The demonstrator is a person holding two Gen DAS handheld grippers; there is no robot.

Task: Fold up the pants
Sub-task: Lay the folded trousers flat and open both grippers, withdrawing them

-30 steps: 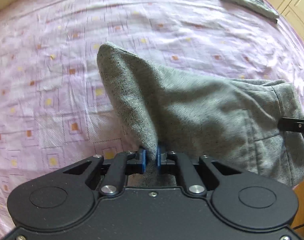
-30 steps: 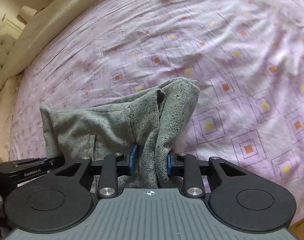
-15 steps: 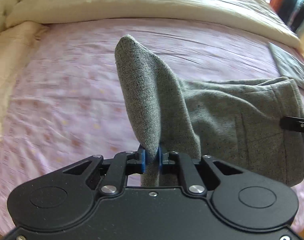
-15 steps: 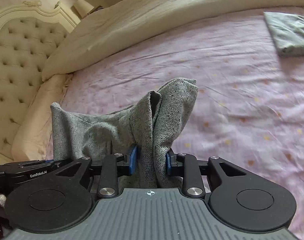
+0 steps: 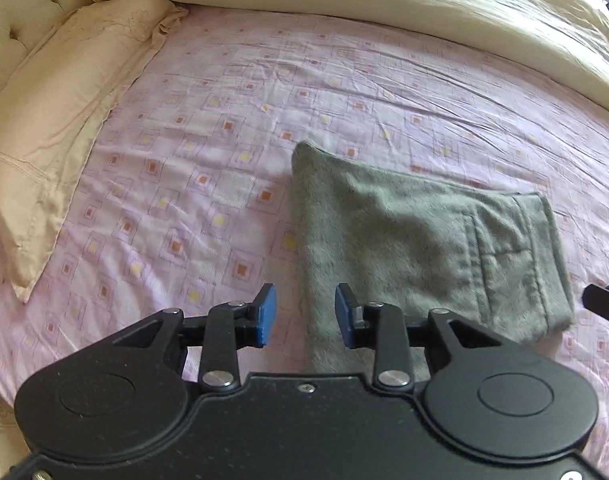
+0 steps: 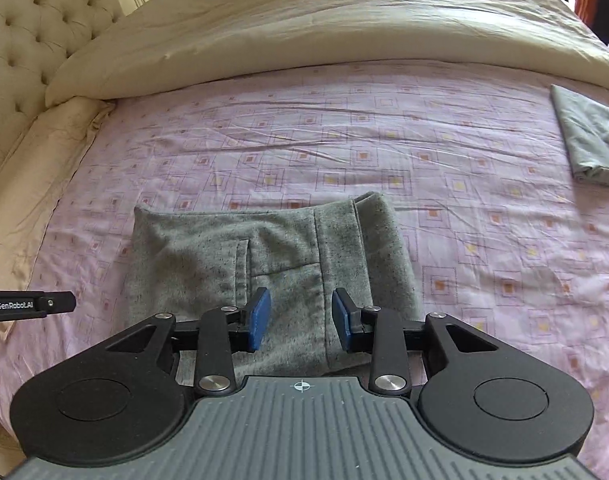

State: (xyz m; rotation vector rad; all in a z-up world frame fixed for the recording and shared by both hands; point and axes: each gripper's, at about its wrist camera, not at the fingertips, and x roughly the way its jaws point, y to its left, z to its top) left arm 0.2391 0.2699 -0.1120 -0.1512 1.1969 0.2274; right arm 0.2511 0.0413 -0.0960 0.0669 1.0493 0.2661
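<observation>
Blue-padded left gripper (image 5: 305, 320) opening, pads clear of grey pants (image 5: 420, 248), cloth lying below and ahead between the jaws, bulk off to its right. Right gripper (image 6: 301, 321) likewise parting, nothing pinched, pants (image 6: 272, 264) spread just ahead on pink patterned sheet (image 6: 384, 140). Beyond: cream duvet (image 6: 324, 28), folded grey cloth (image 6: 592, 140) far right. Release after a fold, seemingly; next probably needs regrasping an edge for another fold or smoothing.
</observation>
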